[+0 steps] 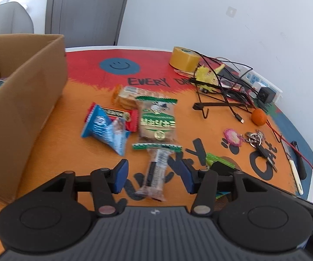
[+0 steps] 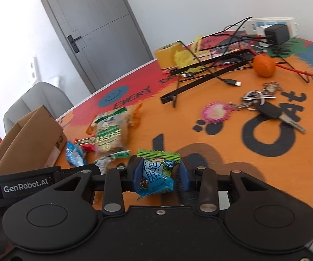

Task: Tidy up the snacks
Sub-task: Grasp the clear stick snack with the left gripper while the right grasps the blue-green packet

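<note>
My left gripper (image 1: 154, 175) is open and held low over the orange table (image 1: 69, 143). A clear-wrapped snack bar (image 1: 156, 174) lies between its blue pads, touching neither. Beyond it lie a green-and-brown cookie pack (image 1: 157, 119), a blue packet (image 1: 106, 128), a red packet (image 1: 132, 117) and an orange cracker pack (image 1: 126, 95). A cardboard box (image 1: 21, 100) stands at the left with a wrapped item inside. My right gripper (image 2: 159, 171) is shut on a green-and-blue snack packet (image 2: 154, 178), held just above the table.
A yellow tape roll (image 1: 184, 58), a yellow toy (image 1: 206, 76), a black wire stand (image 1: 221, 104) and cables crowd the far right. An orange ball (image 1: 258, 116), keys (image 1: 258, 143) with a pink tag, a power strip (image 1: 263, 84) and a white-handled knife (image 1: 294, 171) lie nearby.
</note>
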A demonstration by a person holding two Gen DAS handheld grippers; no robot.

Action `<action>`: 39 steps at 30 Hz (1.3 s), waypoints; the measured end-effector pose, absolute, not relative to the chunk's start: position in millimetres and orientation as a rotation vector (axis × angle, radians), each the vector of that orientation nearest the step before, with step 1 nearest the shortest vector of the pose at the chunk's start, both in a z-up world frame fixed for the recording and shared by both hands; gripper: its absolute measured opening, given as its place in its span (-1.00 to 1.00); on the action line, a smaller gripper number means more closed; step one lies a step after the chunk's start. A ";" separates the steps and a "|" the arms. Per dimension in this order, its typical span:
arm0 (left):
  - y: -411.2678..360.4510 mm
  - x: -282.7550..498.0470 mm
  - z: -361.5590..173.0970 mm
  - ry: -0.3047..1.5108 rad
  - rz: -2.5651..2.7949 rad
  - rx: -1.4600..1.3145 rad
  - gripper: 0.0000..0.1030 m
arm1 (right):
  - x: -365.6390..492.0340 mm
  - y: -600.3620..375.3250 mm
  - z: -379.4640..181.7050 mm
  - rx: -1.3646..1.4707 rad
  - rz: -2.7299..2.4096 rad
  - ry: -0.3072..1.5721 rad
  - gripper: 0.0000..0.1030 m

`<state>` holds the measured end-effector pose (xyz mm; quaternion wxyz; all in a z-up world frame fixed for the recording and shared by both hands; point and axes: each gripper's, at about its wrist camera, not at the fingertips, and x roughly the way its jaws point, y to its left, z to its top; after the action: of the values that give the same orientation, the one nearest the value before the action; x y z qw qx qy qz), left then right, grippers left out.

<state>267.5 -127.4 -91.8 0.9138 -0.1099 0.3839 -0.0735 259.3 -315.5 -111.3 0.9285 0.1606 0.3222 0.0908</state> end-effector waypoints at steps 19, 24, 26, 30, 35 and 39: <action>-130.7 251.2 -82.2 0.738 -0.124 -0.126 -0.66 | 239.0 -312.5 -102.9 0.362 0.172 0.598 -0.31; -118.2 243.9 -69.8 0.708 -0.108 -0.144 -0.66 | 236.5 -302.8 -95.8 0.360 0.195 0.584 -0.40; -112.7 240.7 -64.9 0.693 -0.101 -0.151 -0.66 | 235.2 -298.6 -92.9 0.353 0.202 0.578 -0.40; -101.9 235.5 -56.8 0.674 -0.088 -0.164 -0.66 | 232.4 -290.5 -87.8 0.339 0.212 0.566 -0.41; -88.2 228.8 -45.6 0.643 -0.072 -0.183 -0.66 | 230.3 -280.3 -80.2 0.331 0.235 0.550 -0.42; -78.1 222.2 -35.3 0.618 -0.061 -0.192 -0.66 | 230.1 -270.3 -72.1 0.327 0.252 0.535 -0.42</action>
<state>222.2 -78.1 -35.3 0.9476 -0.0942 0.3037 -0.0299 230.1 -270.3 -72.1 0.9435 0.1603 0.2624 0.1236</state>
